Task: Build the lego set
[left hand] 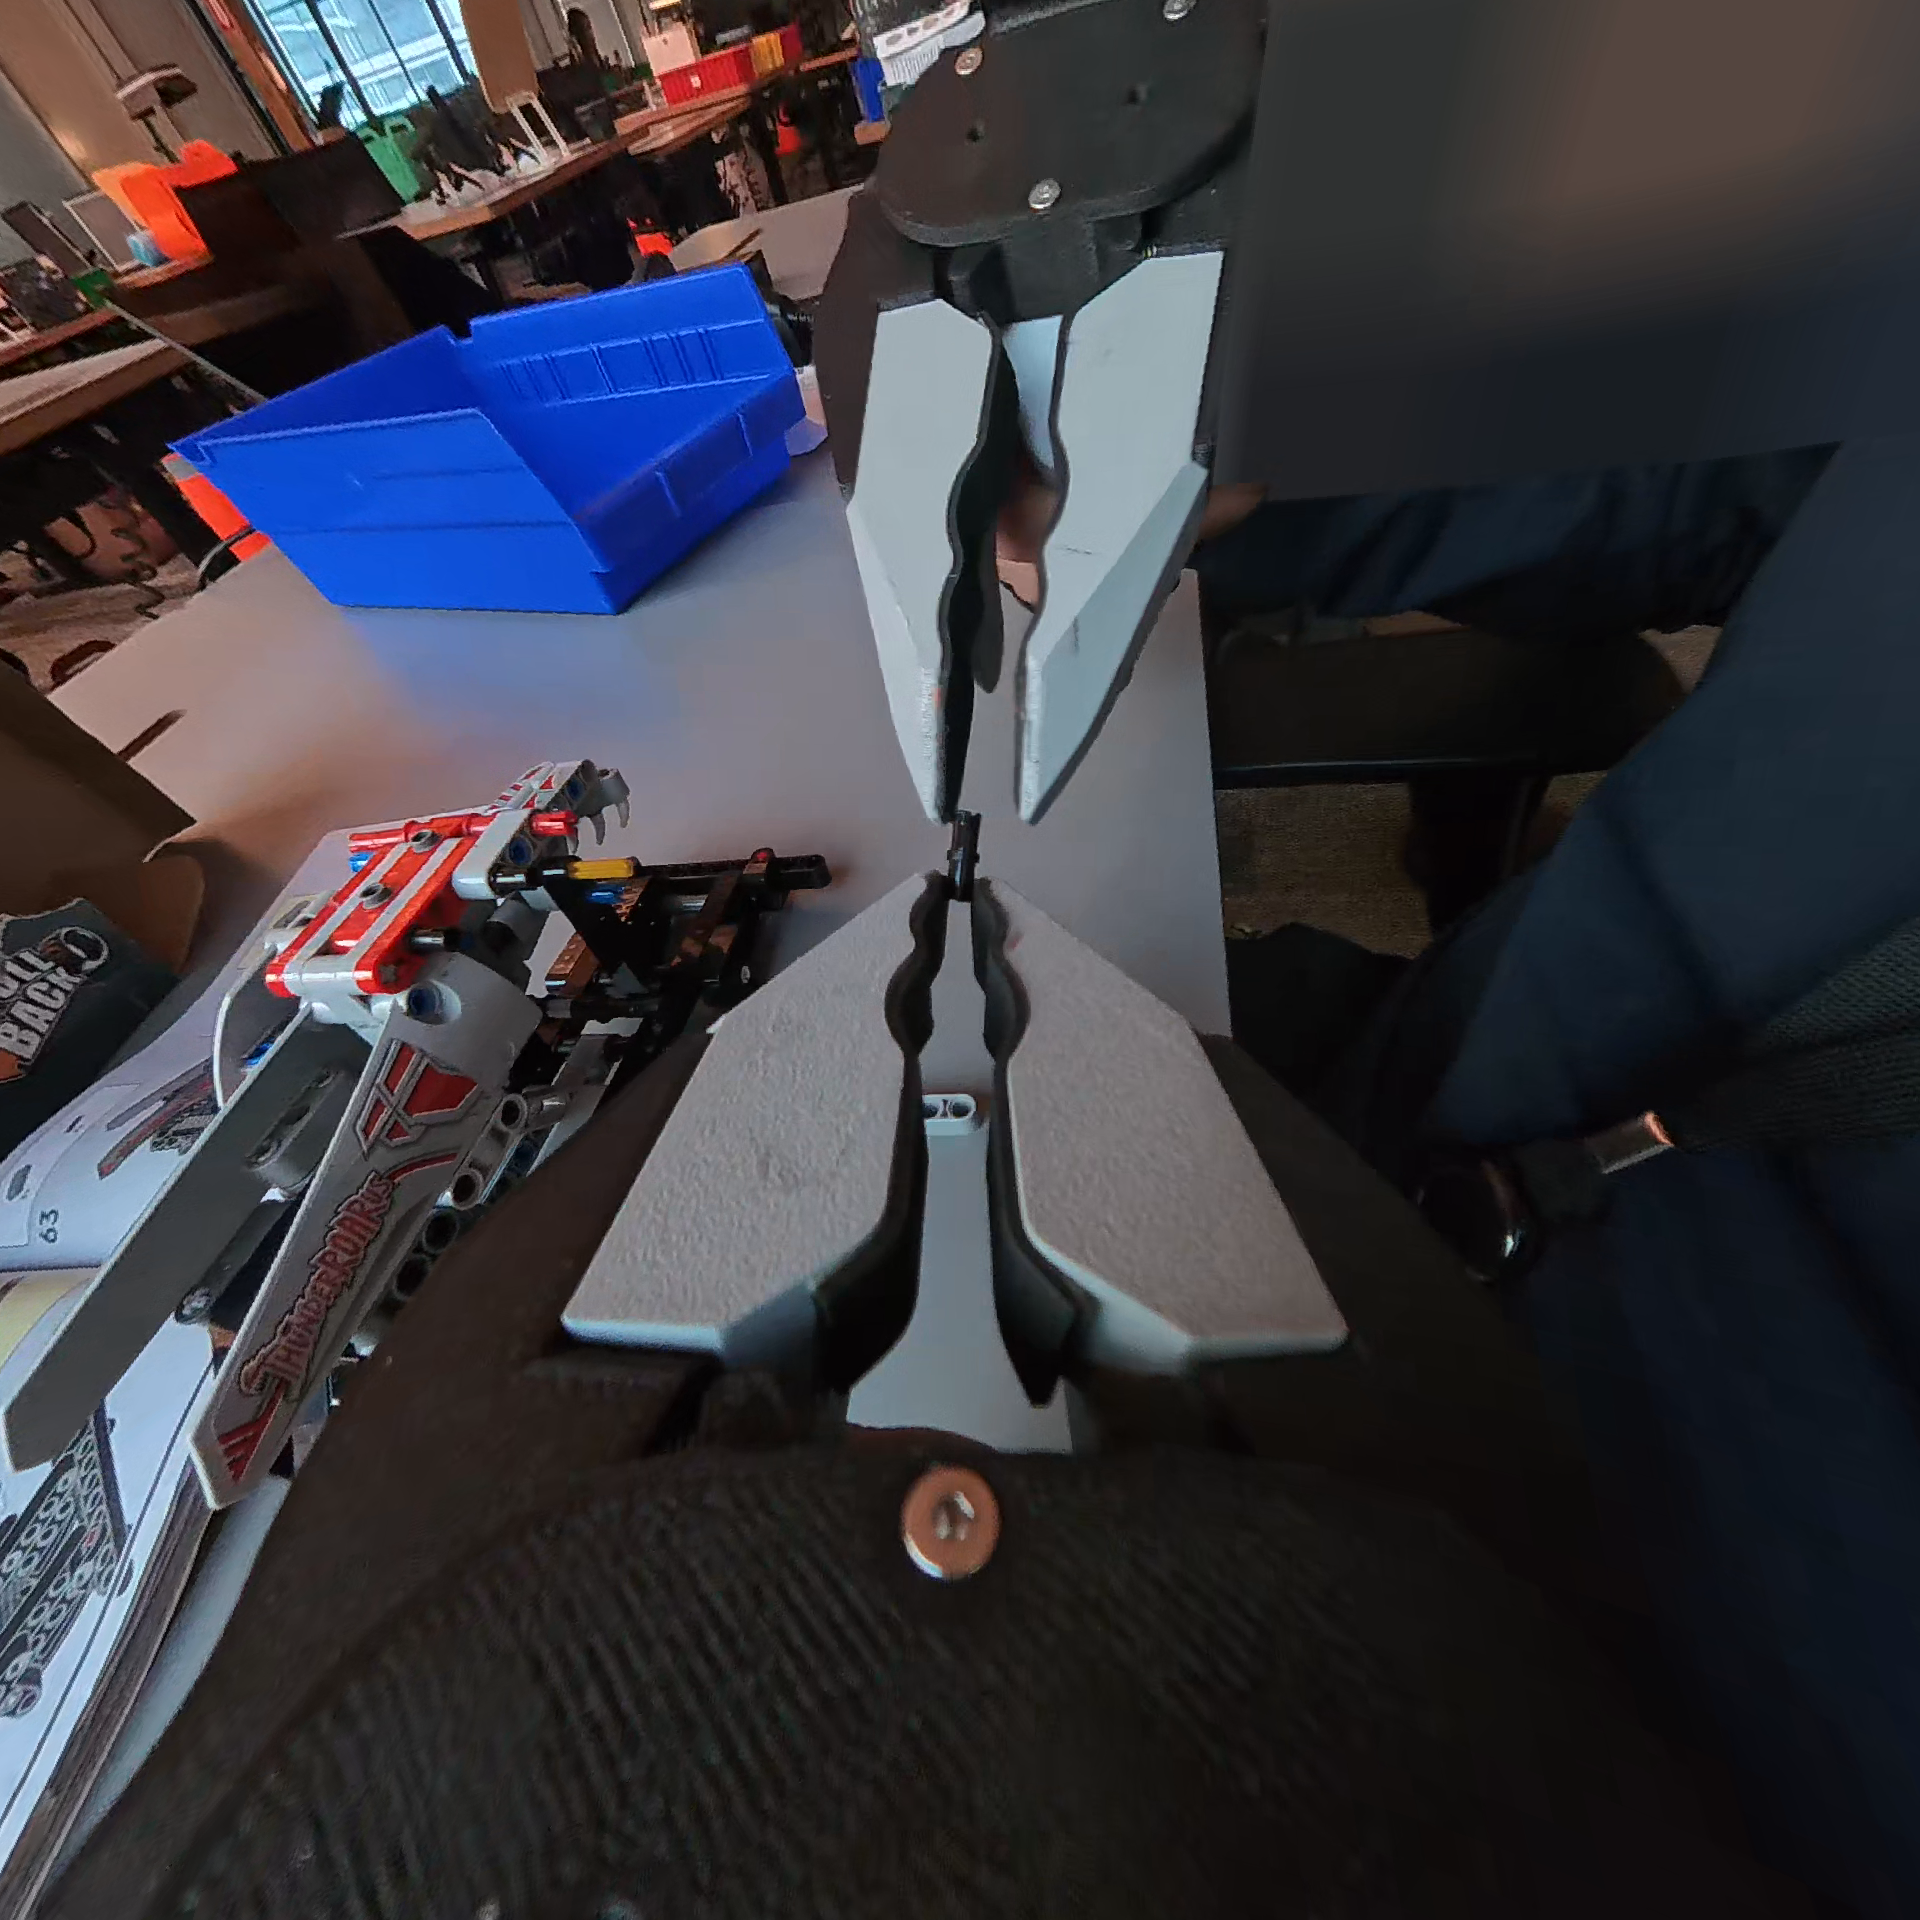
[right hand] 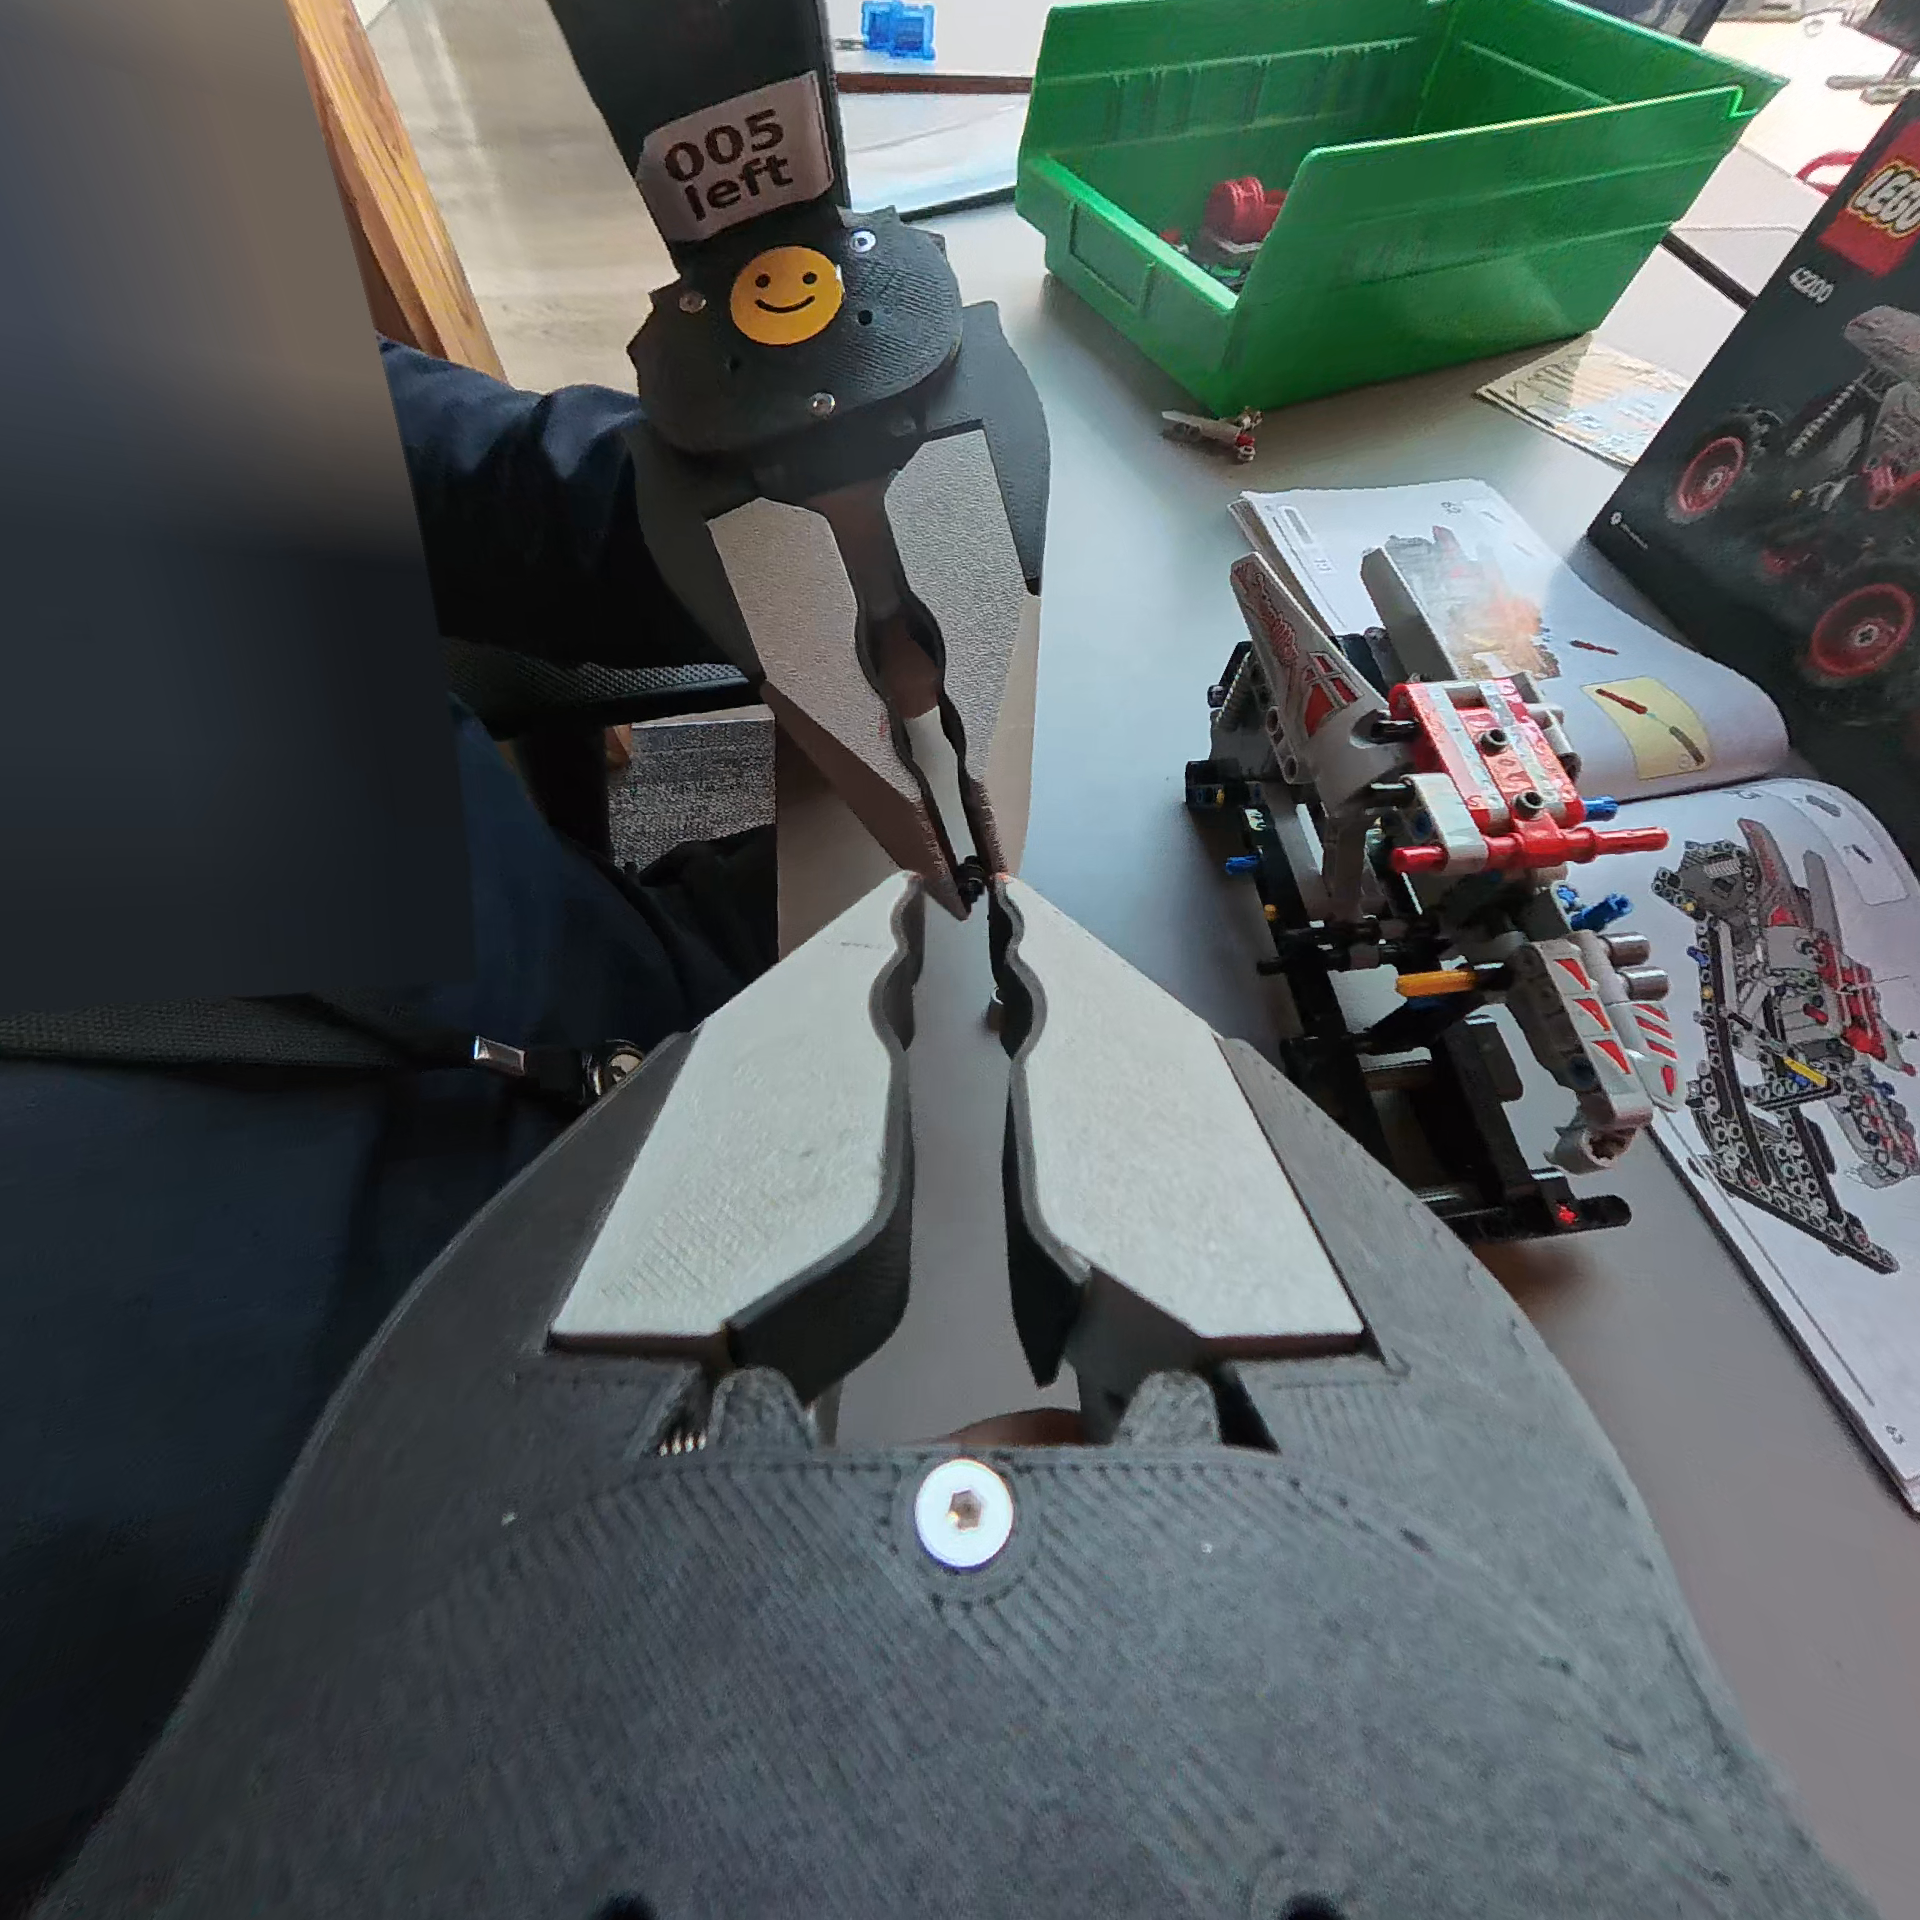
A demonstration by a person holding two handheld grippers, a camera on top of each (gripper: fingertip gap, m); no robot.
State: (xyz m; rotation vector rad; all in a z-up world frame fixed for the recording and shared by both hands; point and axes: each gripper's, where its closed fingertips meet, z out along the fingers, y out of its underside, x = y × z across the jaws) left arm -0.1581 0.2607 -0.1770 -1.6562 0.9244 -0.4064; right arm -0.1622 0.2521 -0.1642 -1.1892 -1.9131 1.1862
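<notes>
Your left gripper (left hand: 958, 883) pinches the black pin (left hand: 964, 847) upright, right of the lego model (left hand: 436, 997); right gripper (left hand: 982, 805) looks parted above, probably lining up a handover.

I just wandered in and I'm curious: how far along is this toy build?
Partly done: a red, white and black brick vehicle frame lies on the grey table, without wheels. In hand: the left gripper pinches a small black connector pin, tip to tip with the right gripper. Left: loose parts wait in the green plastic bin.
</notes>
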